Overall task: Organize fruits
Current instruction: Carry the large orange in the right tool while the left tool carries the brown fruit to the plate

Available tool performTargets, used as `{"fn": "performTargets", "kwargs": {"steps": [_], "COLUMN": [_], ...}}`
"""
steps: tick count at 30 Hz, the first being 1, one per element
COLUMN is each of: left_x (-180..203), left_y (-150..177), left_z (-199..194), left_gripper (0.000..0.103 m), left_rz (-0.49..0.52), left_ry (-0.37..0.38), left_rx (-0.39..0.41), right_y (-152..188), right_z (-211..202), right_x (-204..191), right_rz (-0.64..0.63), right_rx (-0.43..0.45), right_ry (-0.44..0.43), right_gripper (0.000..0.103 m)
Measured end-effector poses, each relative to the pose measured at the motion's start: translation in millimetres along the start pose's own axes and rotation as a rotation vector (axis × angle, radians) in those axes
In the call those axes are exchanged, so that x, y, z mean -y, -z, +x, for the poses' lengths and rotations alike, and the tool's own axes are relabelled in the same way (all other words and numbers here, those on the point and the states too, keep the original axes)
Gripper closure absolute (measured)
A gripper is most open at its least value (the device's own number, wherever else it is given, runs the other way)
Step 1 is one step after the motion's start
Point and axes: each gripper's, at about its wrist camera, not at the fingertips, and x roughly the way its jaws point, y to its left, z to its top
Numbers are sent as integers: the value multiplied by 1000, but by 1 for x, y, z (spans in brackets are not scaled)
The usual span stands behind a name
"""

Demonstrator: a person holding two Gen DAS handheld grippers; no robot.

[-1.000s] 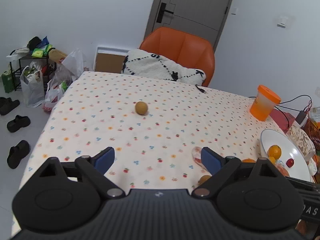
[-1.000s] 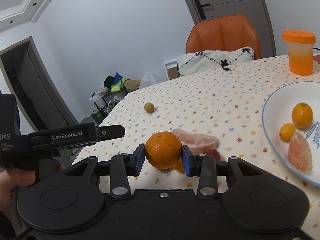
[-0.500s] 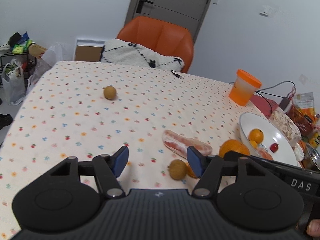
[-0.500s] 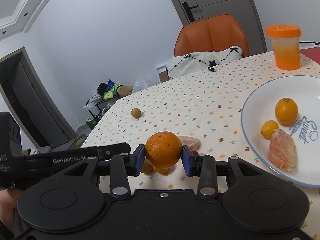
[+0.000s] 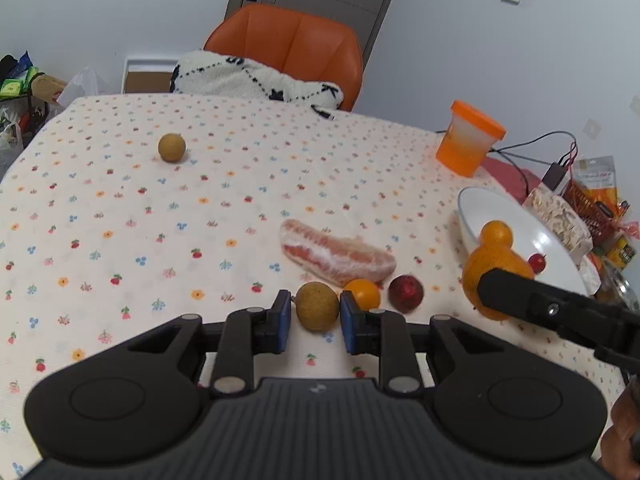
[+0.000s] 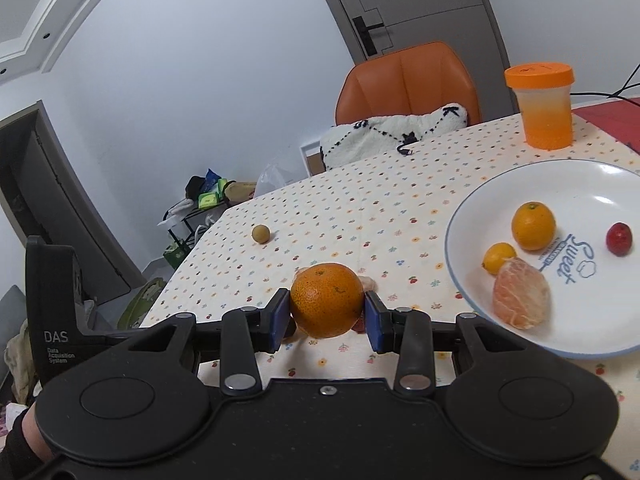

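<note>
Left wrist view: the left gripper brackets a round tan-brown longan on the near tablecloth, jaws close beside it; contact unclear.

Right wrist view: the right gripper clamps a big round orange, held left of the white ceramic plate, probably for dropping there.

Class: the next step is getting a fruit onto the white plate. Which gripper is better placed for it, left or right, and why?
Right. The right gripper already clamps the orange beside the white plate. The left gripper only brackets a brown fruit lying on the tablecloth.
</note>
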Motion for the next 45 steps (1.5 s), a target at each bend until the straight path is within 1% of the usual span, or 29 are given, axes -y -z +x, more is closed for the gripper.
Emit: {"fn": "performTargets", "kwargs": {"steps": [12, 21, 29, 37, 45], "left_x": [13, 35, 57, 76, 102], "left_y": [-7, -7, -8, -9, -10], "left_z": [-32, -49, -55, -55, -52], "left_gripper": [79, 79, 79, 79, 79], "left_rz": [24, 49, 79, 100, 143], "left_ry": [-10, -6, 7, 23, 45], "left_rx": [74, 111, 127, 127, 131], "right_y": [2, 3, 3, 3, 4], "right_z": [-15, -36, -54, -69, -85], "right_x": [3, 15, 31, 45, 64], "right_rz": [7, 27, 54, 71, 95], "right_rx": [32, 73, 107, 134, 162], "right_ry": [-2, 7, 26, 40, 68], "right_gripper": [66, 66, 66, 66, 66]}}
